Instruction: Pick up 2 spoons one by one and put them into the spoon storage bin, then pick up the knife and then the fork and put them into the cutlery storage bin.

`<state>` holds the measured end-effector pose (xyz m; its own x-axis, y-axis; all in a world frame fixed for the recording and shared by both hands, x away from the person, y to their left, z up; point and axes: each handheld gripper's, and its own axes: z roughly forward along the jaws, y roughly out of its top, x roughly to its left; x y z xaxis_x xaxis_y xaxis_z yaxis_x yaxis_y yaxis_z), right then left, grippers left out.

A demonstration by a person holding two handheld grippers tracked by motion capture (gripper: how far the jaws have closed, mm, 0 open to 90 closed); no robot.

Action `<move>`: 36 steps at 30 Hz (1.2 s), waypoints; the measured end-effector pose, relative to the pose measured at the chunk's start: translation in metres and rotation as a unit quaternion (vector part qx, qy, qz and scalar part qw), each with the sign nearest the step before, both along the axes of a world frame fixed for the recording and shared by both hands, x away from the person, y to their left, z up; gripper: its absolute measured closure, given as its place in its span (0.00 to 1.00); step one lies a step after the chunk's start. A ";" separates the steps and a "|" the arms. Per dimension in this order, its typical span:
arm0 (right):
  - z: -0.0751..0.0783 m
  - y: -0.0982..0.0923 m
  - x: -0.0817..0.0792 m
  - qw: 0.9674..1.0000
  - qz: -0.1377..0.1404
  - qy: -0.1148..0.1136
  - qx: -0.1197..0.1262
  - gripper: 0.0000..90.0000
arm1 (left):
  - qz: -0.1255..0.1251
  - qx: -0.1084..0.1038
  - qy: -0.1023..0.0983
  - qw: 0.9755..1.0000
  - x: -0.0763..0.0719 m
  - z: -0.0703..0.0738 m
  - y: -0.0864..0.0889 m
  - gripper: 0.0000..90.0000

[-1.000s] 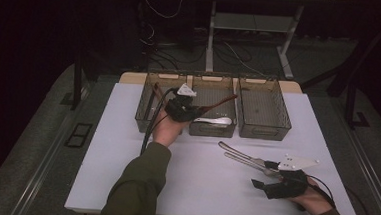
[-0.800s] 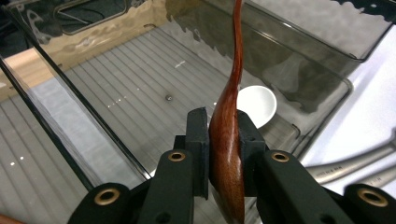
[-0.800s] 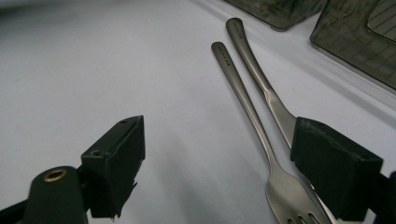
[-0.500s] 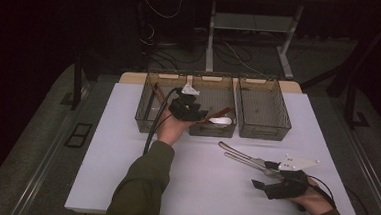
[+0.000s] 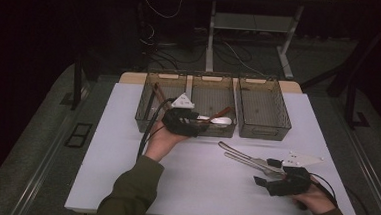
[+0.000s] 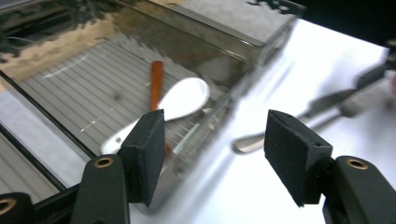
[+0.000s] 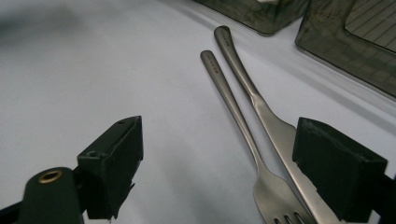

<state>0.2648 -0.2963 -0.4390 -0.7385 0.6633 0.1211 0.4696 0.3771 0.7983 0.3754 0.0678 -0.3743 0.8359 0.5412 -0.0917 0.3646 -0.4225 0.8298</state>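
White spoon (image 6: 180, 100) lies dropped in the middle bin (image 5: 211, 130); my left gripper (image 6: 212, 140) has just been opening, empty; the right (image 7: 215, 163) gapes, probably fork (image 7: 243, 126) next.

We see a dim room from the high view, only the white table (image 5: 209, 174) lit from above, its surroundings falling to black. In the left gripper view, glare washes the table and motion blur smears the cutlery (image 6: 299, 116) and bin (image 6: 140, 79). The right gripper view is sharper, its far edge soft.
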 end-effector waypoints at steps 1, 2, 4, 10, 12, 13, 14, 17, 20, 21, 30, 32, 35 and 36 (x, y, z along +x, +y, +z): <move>0.001 -0.001 0.000 1.000 -0.002 0.001 -0.002 0.18 | 0.000 -0.001 0.003 1.000 -0.005 -0.001 0.002 0.40; 0.001 -0.001 0.000 1.000 -0.004 0.002 -0.003 0.18 | -0.004 0.001 0.002 1.000 -0.009 -0.003 0.004 0.39; 0.003 -0.002 0.000 1.000 -0.008 0.005 -0.003 0.18 | -0.005 0.001 -0.001 1.000 -0.018 -0.006 0.010 0.37; 0.008 -0.002 0.000 1.000 -0.002 0.004 -0.007 0.16 | -0.008 -0.013 0.006 1.000 -0.039 -0.019 0.029 0.33; 0.009 -0.002 0.001 1.000 0.003 0.004 -0.008 0.15 | -0.010 -0.013 0.006 1.000 -0.045 -0.024 0.035 0.31; 0.010 -0.001 0.001 1.000 0.005 0.001 -0.009 0.15 | -0.011 -0.015 0.007 1.000 -0.048 -0.025 0.039 0.30; 0.010 -0.001 0.001 1.000 0.003 0.000 -0.010 0.15 | -0.010 -0.017 0.011 1.000 -0.052 -0.028 0.042 0.30; 0.011 0.001 0.002 1.000 0.006 0.002 -0.018 0.15 | -0.009 -0.015 0.013 1.000 -0.061 -0.034 0.053 0.27; 0.012 0.001 0.003 1.000 0.012 0.004 -0.021 0.14 | -0.010 -0.018 0.013 1.000 -0.069 -0.040 0.062 0.24; 0.013 0.002 0.005 1.000 0.014 0.007 -0.022 0.14 | -0.009 -0.020 0.012 1.000 -0.072 -0.041 0.065 0.23; 0.017 0.005 0.013 0.997 0.046 0.032 -0.044 0.16 | -0.005 -0.023 0.014 1.000 -0.090 -0.056 0.085 0.14; 0.017 0.007 0.016 0.997 0.048 0.030 -0.052 0.16 | -0.002 -0.027 0.015 1.000 -0.093 -0.059 0.087 0.12; 0.021 0.008 0.022 0.996 0.050 0.032 -0.063 0.19 | 0.003 -0.031 0.021 0.999 -0.094 -0.062 0.087 0.06; 0.022 0.008 0.024 0.996 0.053 0.033 -0.060 0.21 | 0.002 -0.028 0.022 0.999 -0.094 -0.063 0.087 0.04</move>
